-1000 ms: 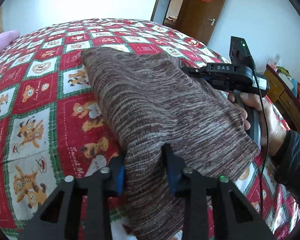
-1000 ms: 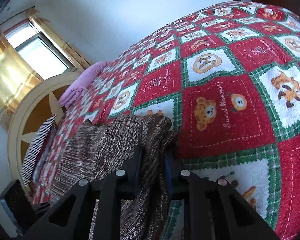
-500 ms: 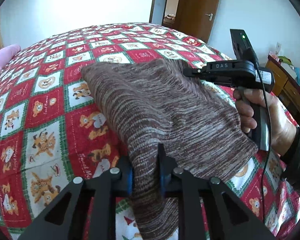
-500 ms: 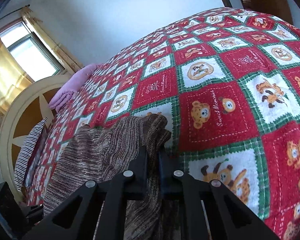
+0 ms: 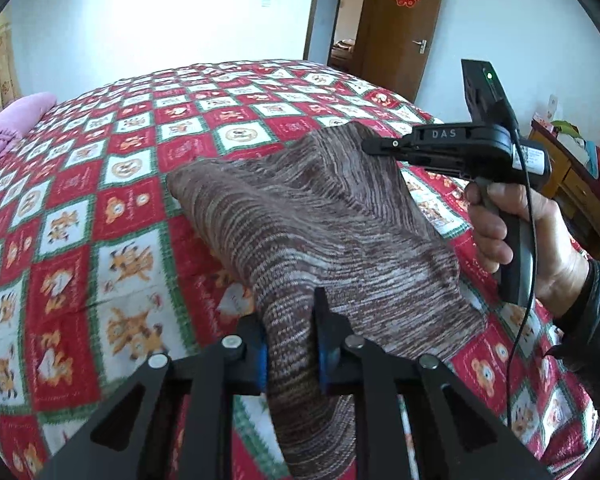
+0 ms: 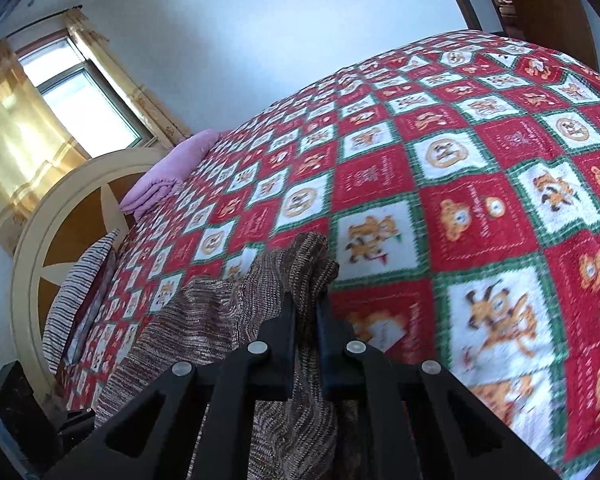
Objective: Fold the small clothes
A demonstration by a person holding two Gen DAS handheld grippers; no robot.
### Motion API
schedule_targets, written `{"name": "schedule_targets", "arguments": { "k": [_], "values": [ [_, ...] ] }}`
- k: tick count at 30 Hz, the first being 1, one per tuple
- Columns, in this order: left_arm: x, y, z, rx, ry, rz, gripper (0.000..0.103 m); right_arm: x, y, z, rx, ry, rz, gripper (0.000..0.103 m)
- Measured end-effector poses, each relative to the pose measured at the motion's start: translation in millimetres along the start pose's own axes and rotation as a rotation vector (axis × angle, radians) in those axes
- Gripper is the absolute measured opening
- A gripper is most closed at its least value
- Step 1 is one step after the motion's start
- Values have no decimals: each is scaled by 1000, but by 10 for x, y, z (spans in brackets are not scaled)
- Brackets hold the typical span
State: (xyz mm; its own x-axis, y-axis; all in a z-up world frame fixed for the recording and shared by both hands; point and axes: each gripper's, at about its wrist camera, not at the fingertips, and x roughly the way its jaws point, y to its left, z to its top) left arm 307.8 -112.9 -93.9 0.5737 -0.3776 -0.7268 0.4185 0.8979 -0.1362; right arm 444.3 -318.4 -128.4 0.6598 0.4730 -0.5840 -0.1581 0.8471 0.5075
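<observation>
Brown knit garment [image 5: 320, 220] pinched between both tools, above bedspread [image 5: 100, 200]

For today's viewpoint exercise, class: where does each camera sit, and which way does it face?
Left wrist: on the left hand-held gripper, facing the door; shows its fingers, the right hand.
Right wrist: on the right hand-held gripper, facing the window and headboard; shows only its fingers.
Shared: the brown knit garment, pinched by both, and the quilt.

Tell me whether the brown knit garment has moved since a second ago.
Yes. The brown knit garment has risen off the bedspread, its near edge lifted toward the door end, with both grippers shut on it.
</observation>
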Motion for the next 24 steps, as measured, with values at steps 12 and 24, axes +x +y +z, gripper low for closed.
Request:
{"name": "schedule_targets", "arguments": {
  "k": [12,24],
  "values": [
    [-596,297,-325,-57,-57,31,18,104,693,-311,-67,40,90,8],
    [-1109,724,-665,-144,-112,86,18,325,1489,-510,-146,80,180,8]
  ]
}}
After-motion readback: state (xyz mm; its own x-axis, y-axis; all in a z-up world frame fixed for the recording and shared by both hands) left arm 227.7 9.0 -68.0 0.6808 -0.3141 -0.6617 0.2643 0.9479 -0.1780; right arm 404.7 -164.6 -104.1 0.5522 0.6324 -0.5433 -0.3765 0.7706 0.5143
